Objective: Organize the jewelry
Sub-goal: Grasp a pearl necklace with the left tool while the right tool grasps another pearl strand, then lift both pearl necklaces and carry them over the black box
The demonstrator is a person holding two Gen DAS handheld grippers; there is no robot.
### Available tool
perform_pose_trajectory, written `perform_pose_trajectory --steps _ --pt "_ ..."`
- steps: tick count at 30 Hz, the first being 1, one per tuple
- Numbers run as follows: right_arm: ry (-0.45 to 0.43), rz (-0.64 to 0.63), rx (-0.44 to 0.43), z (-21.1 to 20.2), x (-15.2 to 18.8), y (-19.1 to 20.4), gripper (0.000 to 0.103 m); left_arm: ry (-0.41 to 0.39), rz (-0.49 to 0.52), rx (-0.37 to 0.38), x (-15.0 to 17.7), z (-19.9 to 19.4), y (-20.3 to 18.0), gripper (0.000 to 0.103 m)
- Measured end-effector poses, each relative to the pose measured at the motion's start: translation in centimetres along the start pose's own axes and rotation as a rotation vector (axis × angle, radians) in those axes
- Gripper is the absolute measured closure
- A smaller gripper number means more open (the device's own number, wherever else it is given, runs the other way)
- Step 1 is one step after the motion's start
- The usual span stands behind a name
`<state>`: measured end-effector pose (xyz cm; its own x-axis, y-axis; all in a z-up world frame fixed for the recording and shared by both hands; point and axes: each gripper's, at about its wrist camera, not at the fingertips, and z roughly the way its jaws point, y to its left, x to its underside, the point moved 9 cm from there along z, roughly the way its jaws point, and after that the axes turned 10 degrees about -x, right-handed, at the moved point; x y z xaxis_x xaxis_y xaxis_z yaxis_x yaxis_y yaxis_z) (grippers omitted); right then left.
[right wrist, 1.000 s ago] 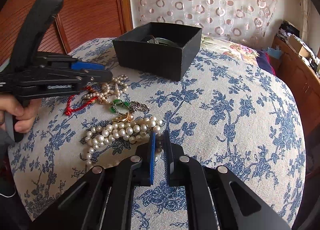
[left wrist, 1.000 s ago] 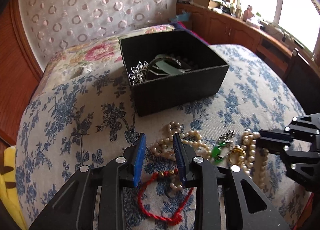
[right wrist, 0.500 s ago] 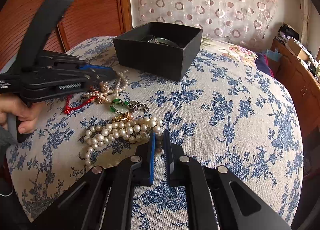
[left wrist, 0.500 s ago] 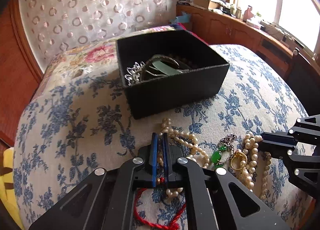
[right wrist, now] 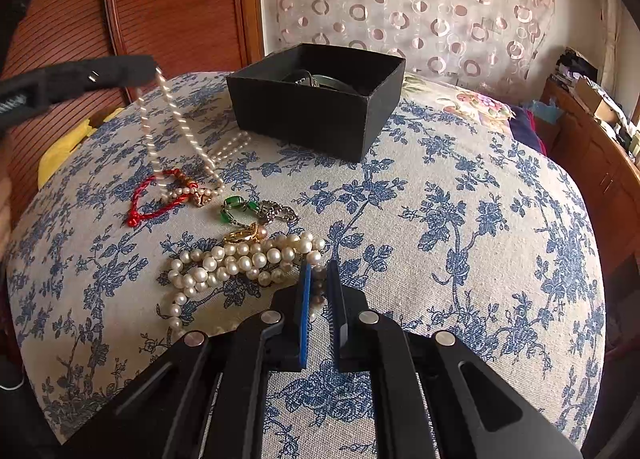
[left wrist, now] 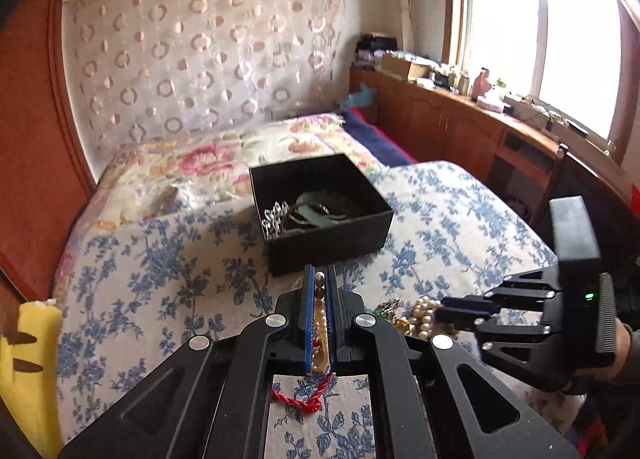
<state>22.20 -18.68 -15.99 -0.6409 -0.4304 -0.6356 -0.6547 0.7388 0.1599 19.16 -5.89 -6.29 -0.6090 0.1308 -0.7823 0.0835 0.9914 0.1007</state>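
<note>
My left gripper [left wrist: 319,279] is shut on a thin pearl necklace [left wrist: 319,315]. In the right wrist view the left gripper [right wrist: 148,69] holds that necklace [right wrist: 176,127] lifted, its lower end still trailing on the cloth. A black open box [right wrist: 316,103] with jewelry inside stands beyond; it also shows in the left wrist view [left wrist: 324,215]. My right gripper [right wrist: 319,271] is shut on the end of a thick pearl necklace [right wrist: 240,259] lying on the cloth. A red cord bracelet [right wrist: 156,199], a green stone piece [right wrist: 236,209] and a gold ring [right wrist: 244,235] lie nearby.
The blue floral cloth [right wrist: 460,199] covers a rounded surface that drops off at the edges. A yellow object [left wrist: 28,363] lies at the left edge. A flowered bed [left wrist: 224,155] and a wooden cabinet [left wrist: 460,127] stand behind.
My left gripper closed on the thin pearl necklace and lifted it off the cloth, toward the box. My right gripper stayed shut at the thick pearls.
</note>
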Motion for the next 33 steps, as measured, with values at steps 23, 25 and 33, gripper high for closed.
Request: perform_pose_trajectory --steps 23,25,33 --pt "-0.255 -0.151 0.017 -11.4 -10.8 3.7 0.095 -0.138 -0.009 -0.013 -5.0 -5.5 1.7 0.099" --pt "-0.269 -0.162 0.025 -12.2 -11.6 3.8 0.095 -0.147 -0.006 -0.012 -5.5 -5.8 1.7 0.099" --pt "-0.33 -0.195 0.042 -14.8 -15.6 3.4 0.095 -0.178 0.007 -0.006 -8.2 -6.2 1.9 0.099"
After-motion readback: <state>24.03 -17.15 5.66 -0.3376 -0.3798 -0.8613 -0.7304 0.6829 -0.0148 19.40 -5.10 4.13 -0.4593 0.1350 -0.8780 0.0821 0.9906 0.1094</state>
